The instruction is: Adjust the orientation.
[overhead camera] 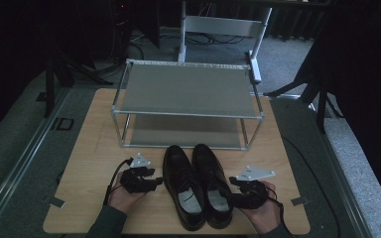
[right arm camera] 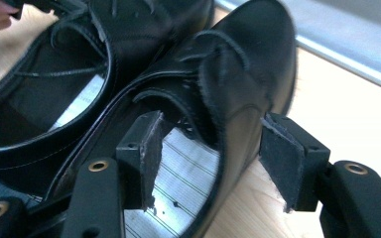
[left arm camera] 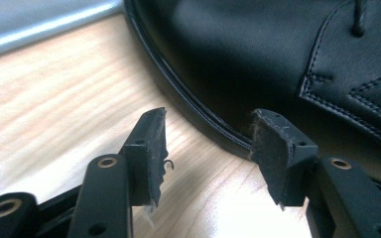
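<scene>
Straddling the outer wall of the right shoe [right arm camera: 228, 99], the right gripper [overhead camera: 239, 187] has 1 jaw inside the opening over the striped insole and the other outside the leather, spread wide and not yet closed, a stance that reads as set-up for pinching the collar to lift. The left gripper [left arm camera: 208, 144] sits low on the table [overhead camera: 89, 148], jaws also wide, with the welt of the left shoe [overhead camera: 181, 183] just ahead of its tips, probably lining up for the same kind of hold on the outer flank. Both shoes lie touching, side by side, toes toward the 2-tier rack [overhead camera: 186, 89] and just in front of its lower shelf, so a short forward carry would likely seat them there.
</scene>
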The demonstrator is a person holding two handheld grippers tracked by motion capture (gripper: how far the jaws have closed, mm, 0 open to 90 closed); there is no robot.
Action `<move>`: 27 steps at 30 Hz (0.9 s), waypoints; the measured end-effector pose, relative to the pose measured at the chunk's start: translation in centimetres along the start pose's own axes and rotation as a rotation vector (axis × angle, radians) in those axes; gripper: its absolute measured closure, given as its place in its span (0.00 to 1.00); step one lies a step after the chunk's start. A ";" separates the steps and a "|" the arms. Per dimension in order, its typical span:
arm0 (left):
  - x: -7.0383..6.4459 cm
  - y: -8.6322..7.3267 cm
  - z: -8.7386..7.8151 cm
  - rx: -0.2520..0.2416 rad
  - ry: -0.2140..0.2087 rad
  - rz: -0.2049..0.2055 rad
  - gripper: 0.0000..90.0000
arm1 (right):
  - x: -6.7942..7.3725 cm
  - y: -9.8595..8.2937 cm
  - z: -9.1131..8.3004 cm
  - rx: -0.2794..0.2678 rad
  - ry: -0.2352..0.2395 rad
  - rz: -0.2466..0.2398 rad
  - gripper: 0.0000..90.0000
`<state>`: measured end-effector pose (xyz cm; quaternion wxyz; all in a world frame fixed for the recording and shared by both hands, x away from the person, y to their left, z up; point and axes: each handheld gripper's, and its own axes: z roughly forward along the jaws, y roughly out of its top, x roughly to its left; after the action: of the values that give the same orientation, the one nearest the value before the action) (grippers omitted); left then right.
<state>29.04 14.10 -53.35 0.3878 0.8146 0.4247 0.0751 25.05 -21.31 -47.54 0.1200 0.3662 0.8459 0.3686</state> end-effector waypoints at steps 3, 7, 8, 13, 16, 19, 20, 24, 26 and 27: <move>0.0 0.0 0.6 0.003 -0.043 -0.014 0.50 | 0.2 0.3 1.2 0.028 -0.018 -0.019 0.49; 0.1 0.0 0.9 0.006 -0.070 -0.021 0.51 | 0.2 0.6 2.3 0.041 -0.076 -0.038 0.57; 0.2 0.0 0.9 0.008 -0.079 -0.026 0.51 | 0.1 0.6 2.4 0.038 -0.087 -0.031 0.58; 0.0 -0.1 0.9 0.011 -0.105 -0.019 0.55 | 0.5 0.8 2.5 0.002 -0.121 -0.047 0.71; -0.1 -0.1 0.9 0.012 -0.113 -0.016 0.56 | 0.8 1.0 2.5 -0.025 -0.164 -0.075 0.76; -0.2 -0.2 0.9 0.012 -0.132 -0.014 0.60 | 0.9 1.2 2.6 -0.056 -0.189 -0.084 0.78; -0.3 -0.3 0.9 0.009 -0.139 -0.016 0.61 | 0.9 1.3 2.6 -0.065 -0.193 -0.083 0.78; -0.6 -0.4 0.9 0.008 -0.172 -0.021 0.68 | 0.9 1.4 2.8 -0.089 -0.208 -0.106 0.80; -0.8 -0.5 0.8 0.009 -0.198 -0.020 0.72 | 0.9 1.3 2.9 -0.086 -0.207 -0.113 0.80; -0.9 -0.6 0.8 0.010 -0.210 -0.016 0.73 | 1.0 1.2 2.8 -0.082 -0.207 -0.118 0.79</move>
<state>28.46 13.16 -54.10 0.4268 0.8164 0.3886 -0.0158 26.35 -18.55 -48.61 0.2431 0.3465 0.8334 0.3554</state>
